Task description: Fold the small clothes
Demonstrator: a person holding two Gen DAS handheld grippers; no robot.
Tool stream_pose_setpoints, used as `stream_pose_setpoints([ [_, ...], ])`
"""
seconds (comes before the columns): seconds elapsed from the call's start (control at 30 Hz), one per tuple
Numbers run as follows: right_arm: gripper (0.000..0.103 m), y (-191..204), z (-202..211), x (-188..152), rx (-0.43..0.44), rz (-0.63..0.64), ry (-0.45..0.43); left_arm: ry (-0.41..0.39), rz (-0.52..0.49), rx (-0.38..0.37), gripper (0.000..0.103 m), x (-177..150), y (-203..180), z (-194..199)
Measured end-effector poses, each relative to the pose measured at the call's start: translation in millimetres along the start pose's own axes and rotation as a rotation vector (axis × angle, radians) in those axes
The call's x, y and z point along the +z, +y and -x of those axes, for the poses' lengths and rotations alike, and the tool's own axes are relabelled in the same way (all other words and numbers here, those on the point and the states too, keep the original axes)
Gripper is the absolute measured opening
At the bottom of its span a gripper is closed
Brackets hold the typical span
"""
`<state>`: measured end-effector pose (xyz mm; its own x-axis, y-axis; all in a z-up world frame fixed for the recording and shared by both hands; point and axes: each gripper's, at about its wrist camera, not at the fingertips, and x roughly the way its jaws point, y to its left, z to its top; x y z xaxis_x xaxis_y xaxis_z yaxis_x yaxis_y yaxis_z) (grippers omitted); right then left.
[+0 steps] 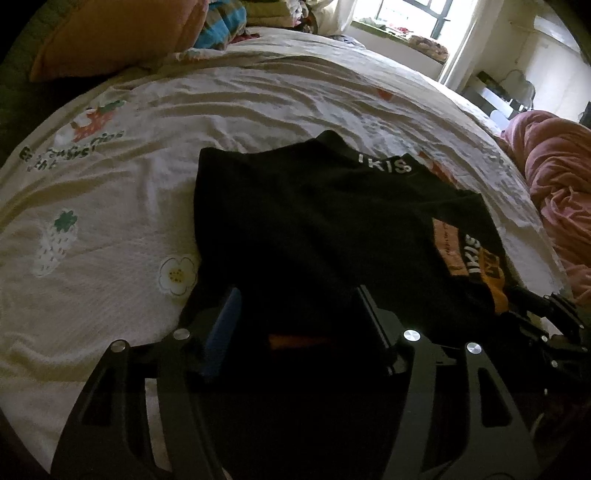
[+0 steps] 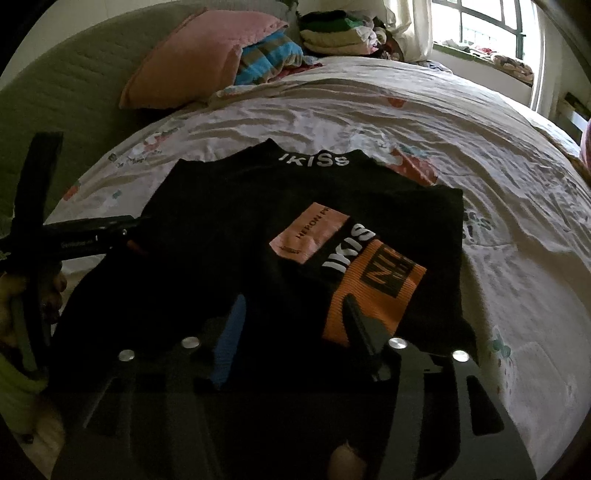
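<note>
A small black garment (image 1: 314,221) with white "IKISS" lettering lies on the bed sheet (image 1: 147,206), with a sleeve folded over it showing an orange cuff (image 2: 373,291) and a pink label (image 2: 310,232). My left gripper (image 1: 299,317) is open, its fingers straddling the garment's near edge. My right gripper (image 2: 295,321) is open over the near part of the garment (image 2: 240,229), its right finger (image 2: 360,325) resting on the orange cuff. The left gripper also shows at the left of the right wrist view (image 2: 92,232).
A pink pillow (image 2: 195,55) and a striped blanket (image 2: 269,59) lie at the head of the bed. Folded clothes (image 2: 336,33) are stacked behind them. A pink quilt (image 1: 557,192) is bunched at the right. A window (image 2: 487,26) lies beyond.
</note>
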<state>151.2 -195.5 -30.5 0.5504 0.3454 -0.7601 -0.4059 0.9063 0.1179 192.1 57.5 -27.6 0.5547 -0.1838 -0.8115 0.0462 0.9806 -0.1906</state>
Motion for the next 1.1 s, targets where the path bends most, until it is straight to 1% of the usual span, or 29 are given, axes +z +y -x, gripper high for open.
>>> stream_pose_setpoints([
  [0.03, 0.063, 0, 3, 0, -0.001, -0.002, -0.007, -0.003, 0.000, -0.002, 0.058, 0, 0, 2],
  [0.1, 0.068, 0, 8, -1, 0.001, -0.005, -0.020, -0.010, 0.001, -0.012, 0.062, -1, -2, 7],
  [0.17, 0.072, -1, 12, -1, -0.003, -0.009, -0.031, -0.022, -0.004, -0.015, 0.063, -2, -4, 15],
  [0.2, 0.075, -2, 16, 0, -0.003, -0.011, -0.039, -0.030, -0.007, -0.015, 0.065, -3, -4, 18],
  [0.23, 0.078, -2, 19, 0, -0.002, -0.012, -0.046, -0.035, -0.009, -0.014, 0.070, -3, -5, 21],
  [0.3, 0.083, -2, 26, 0, -0.008, -0.012, -0.062, -0.051, -0.011, -0.013, 0.073, -4, -6, 29],
  [0.33, 0.085, -2, 29, 0, -0.010, -0.013, -0.071, -0.058, -0.012, -0.011, 0.076, -4, -7, 33],
  [0.4, 0.087, -3, 36, 1, -0.009, -0.020, -0.087, -0.073, -0.015, -0.010, 0.077, -6, -8, 40],
  [0.47, 0.088, -3, 41, 1, -0.010, -0.022, -0.099, -0.085, -0.013, -0.003, 0.089, -7, -9, 47],
  [0.67, 0.089, -2, 59, 0, -0.021, -0.022, -0.131, -0.114, -0.001, 0.000, 0.093, -9, -9, 63],
  [0.73, 0.092, -2, 64, -1, -0.026, -0.022, -0.140, -0.122, -0.001, 0.003, 0.093, -10, -9, 68],
  [0.9, 0.092, -2, 79, -6, -0.034, -0.021, -0.162, -0.143, -0.005, 0.018, 0.093, -15, -9, 81],
  [1.1, 0.093, -1, 95, -14, -0.045, -0.021, -0.180, -0.149, -0.019, 0.041, 0.093, -23, -11, 93],
])
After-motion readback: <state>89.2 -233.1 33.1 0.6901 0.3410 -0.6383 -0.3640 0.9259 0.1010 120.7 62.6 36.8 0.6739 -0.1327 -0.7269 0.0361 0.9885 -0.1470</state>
